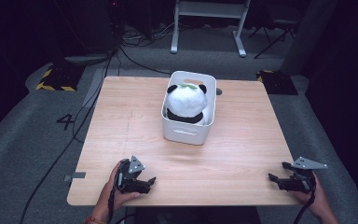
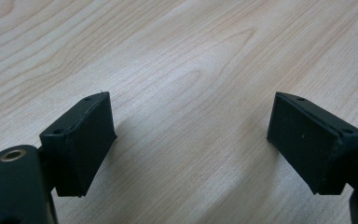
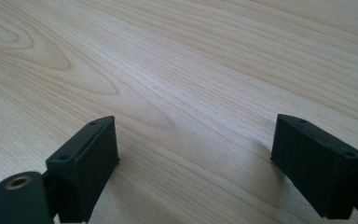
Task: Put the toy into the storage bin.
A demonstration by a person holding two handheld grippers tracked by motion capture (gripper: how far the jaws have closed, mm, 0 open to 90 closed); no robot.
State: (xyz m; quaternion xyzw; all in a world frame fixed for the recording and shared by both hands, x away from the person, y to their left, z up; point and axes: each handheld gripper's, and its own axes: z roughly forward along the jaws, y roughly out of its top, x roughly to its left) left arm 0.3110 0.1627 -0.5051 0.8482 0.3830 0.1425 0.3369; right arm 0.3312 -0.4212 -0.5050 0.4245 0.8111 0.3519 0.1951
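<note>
In the white bin [image 1: 186, 133], the panda [image 1: 186, 100] sits upright; both grippers gape, empty.

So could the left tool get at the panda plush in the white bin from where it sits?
Probably yes: the left tool is open, bare table lies between it and the white bin, and the panda plush rises above the open rim.

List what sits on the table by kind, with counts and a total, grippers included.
White bin: 1
Panda plush toy, inside the bin: 1
Left gripper and right gripper, both open and empty near the table's front edge: 2
Total: 4
</note>
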